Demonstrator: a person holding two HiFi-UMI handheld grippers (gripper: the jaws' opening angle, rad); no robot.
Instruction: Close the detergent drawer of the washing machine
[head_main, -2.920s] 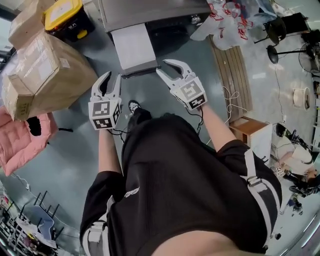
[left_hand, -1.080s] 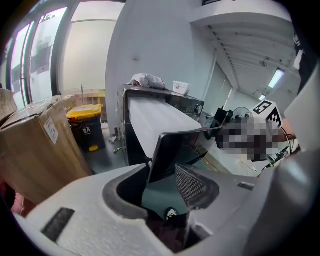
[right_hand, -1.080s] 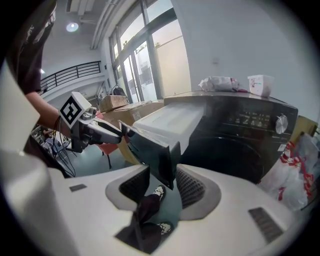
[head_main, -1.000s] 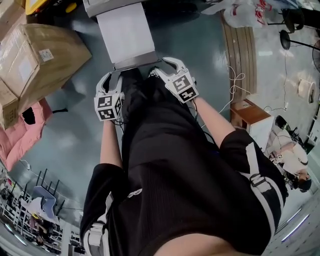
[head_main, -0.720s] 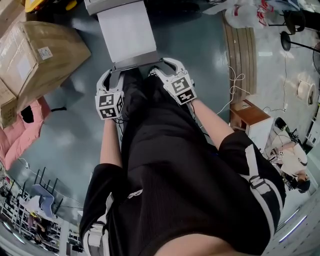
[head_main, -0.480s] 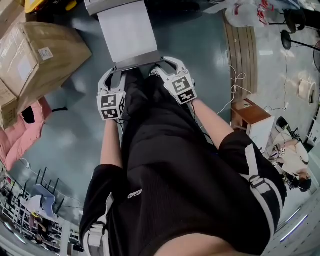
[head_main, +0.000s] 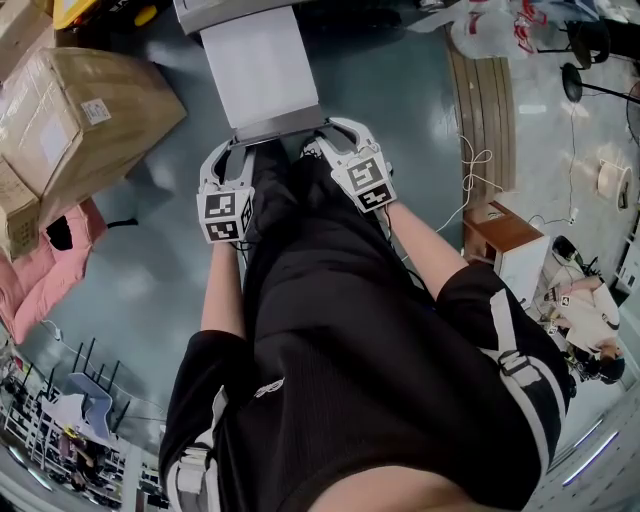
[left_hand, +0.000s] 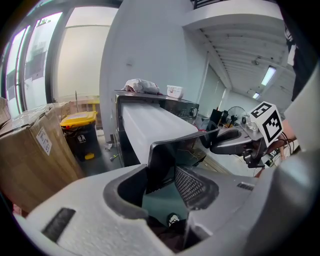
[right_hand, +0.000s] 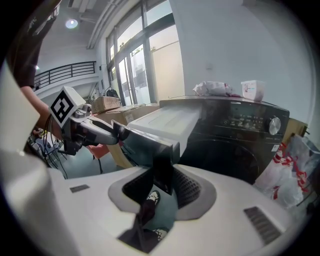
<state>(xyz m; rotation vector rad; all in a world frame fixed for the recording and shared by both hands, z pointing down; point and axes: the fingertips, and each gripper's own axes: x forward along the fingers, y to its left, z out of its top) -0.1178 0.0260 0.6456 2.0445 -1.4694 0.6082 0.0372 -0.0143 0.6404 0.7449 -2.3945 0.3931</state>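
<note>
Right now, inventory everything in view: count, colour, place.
pulled-out white plastic detergent drawer: one, white, dark front panel, top centre
black front-loading washing machine: one, black, behind drawer
brown cardboard boxes: at least two, brown, left
yellow-lidded bin: one, black body, far left
pink padded fabric: one, pink, left floor
red-printed white plastic bag: one, right of machine
slatted wooden pallet: one, pale, right floor
left hand-held gripper: one, grey, jaws just closing astride panel's left corner, contact unclear
right hand-held gripper: one, grey, jaws just closing, pads on panel's right end
</note>
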